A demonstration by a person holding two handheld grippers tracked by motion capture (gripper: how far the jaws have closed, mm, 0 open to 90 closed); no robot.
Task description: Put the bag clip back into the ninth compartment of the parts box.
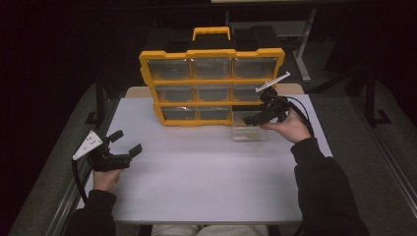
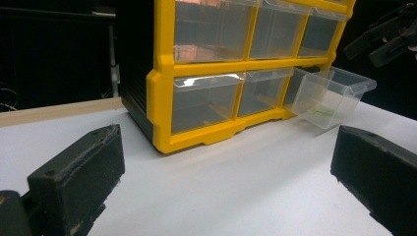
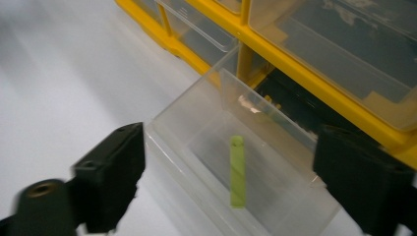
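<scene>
Left tool (image 1: 124, 143) sits low over the desk's (image 1: 206, 182) left side, jaws spread wide, nothing between them. In its own view we see the yellow organizer (image 2: 162, 93) ahead of it, well apart, with bare desk between.

The organizer (image 1: 211, 86) stands upright at the back centre of the desk, three rows of three clear drawers, yellow handle on top. Its bottom-right slot is vacant and dark.

The clear drawer (image 1: 248, 130) from that corner is out on the desk, just in front of the slot, right of the bottom row. In the left tool view it looks tilted, its rear end near the opening.

We see a green plug (image 3: 237, 172) lying flat on the drawer's (image 3: 196, 147) floor, roughly along its length.

Right tool (image 1: 265, 110) hangs just above the drawer, jaws apart and holding nothing. In its view the jaws flank the drawer, with the plug between them and below, not touched.
</scene>
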